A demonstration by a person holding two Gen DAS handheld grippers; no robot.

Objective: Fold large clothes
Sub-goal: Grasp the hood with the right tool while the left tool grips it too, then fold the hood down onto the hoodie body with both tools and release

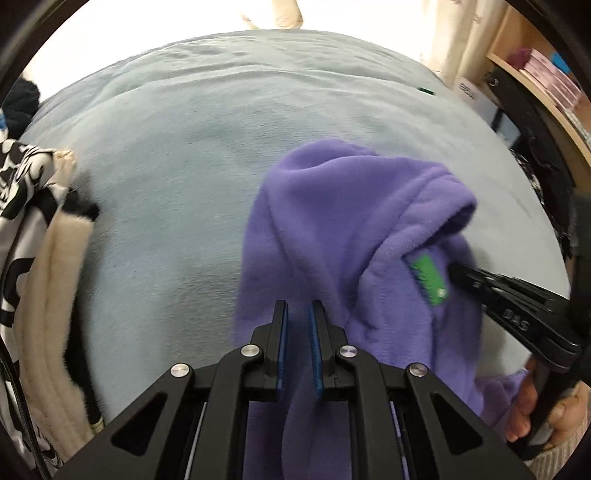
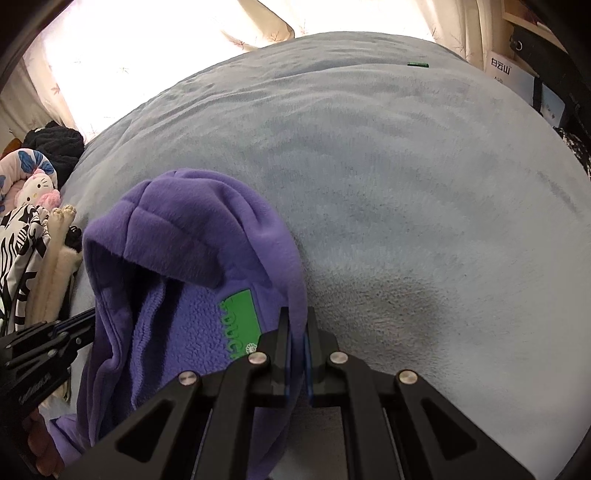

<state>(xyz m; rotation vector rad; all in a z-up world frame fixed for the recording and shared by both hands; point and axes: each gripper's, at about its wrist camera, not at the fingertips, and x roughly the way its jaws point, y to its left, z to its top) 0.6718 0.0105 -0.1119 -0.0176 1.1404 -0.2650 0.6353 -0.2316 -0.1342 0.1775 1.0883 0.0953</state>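
A purple fleece hoodie (image 1: 343,229) with a green label (image 1: 428,278) hangs bunched between both grippers above a pale blue-grey blanket (image 1: 184,147). In the left wrist view my left gripper (image 1: 298,306) is shut on a fold of the fleece that runs down between its blue pads. The right gripper (image 1: 452,267) reaches in from the right, its tips pressed into the fleece beside the label, a hand around its handle. In the right wrist view my right gripper (image 2: 296,314) is shut on a purple edge of the hoodie (image 2: 192,236), next to the green label (image 2: 240,317). The left gripper's body shows at the left edge.
A pile of clothes lies at the left: a black-and-white patterned garment (image 1: 26,184), a cream fleecy piece (image 1: 55,280), and a plush toy (image 2: 37,184). Curtains (image 2: 258,26) hang behind the bed. Shelves with books (image 1: 550,81) and boxes (image 2: 506,70) stand at the right.
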